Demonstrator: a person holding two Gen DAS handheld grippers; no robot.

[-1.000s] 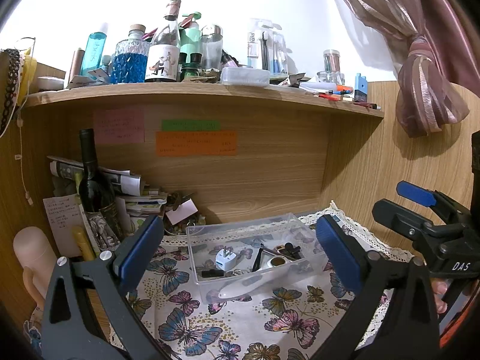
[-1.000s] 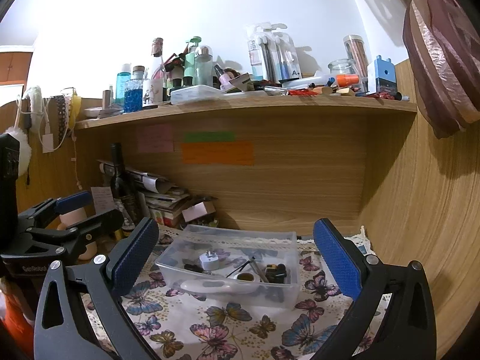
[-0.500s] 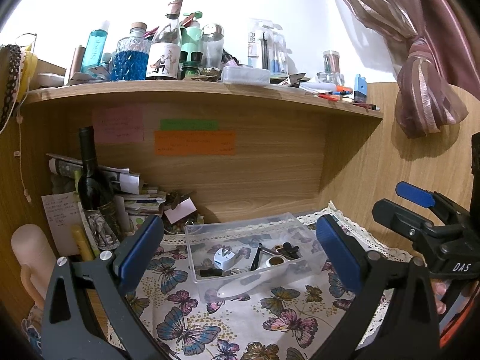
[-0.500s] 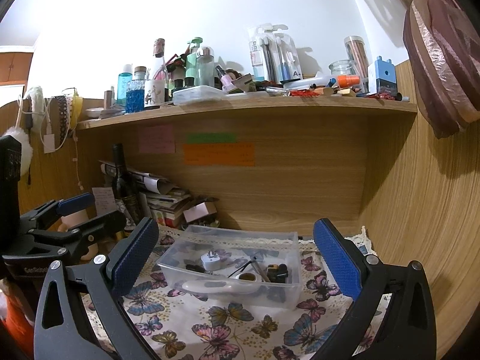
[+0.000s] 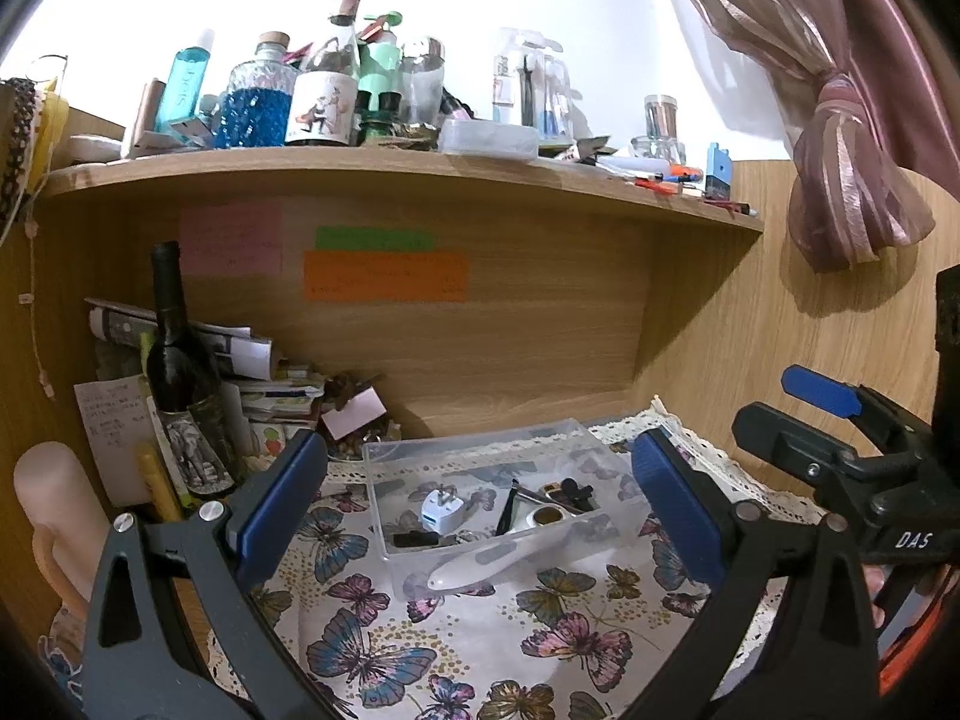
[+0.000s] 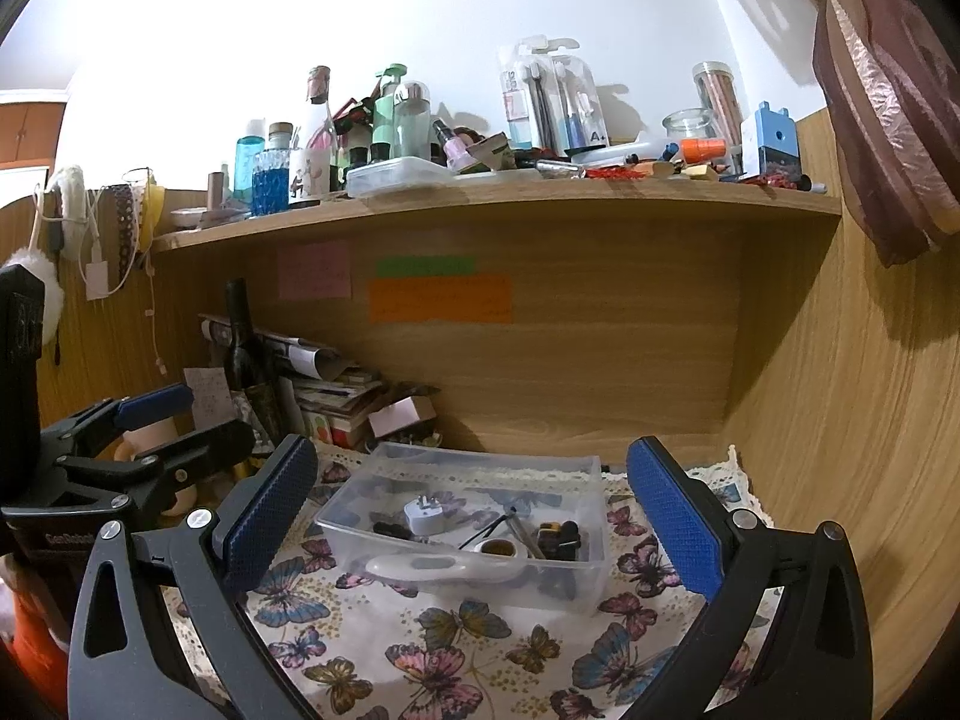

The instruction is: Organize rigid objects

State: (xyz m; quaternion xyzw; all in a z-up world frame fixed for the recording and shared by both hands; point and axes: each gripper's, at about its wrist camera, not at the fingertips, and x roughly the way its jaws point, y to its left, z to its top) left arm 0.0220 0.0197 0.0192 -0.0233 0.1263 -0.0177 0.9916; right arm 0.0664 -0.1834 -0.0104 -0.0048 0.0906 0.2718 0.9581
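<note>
My left gripper (image 5: pixel 480 501) hangs wide apart and empty, blue pads framing the clear rectangular plastic bin (image 5: pixel 576 531); my right gripper (image 6: pixel 471 504) is spread just as wide, holding nothing, squared on the same bin (image 6: pixel 591 546). Over the last second hardly anything has shifted: both tools have only drifted slightly, and the bin's contents lie as they did. I judge the sorting is done, or paused between picks.

Inside the bin sit a white boxy plug adapter (image 5: pixel 441 513), small black pieces and a round brass-toned cap (image 5: pixel 547 517); a long white plastic handle (image 5: pixel 480 564) lies along the near wall, though I can't tell if its tip pokes out.

The butterfly-print cloth (image 5: pixel 390 654) in front gives open room. Left is tight: a dark glass wine bottle (image 5: pixel 180 384) stands near stacked papers. The wooden side panel (image 6: pixel 840 450) hems the right.
</note>
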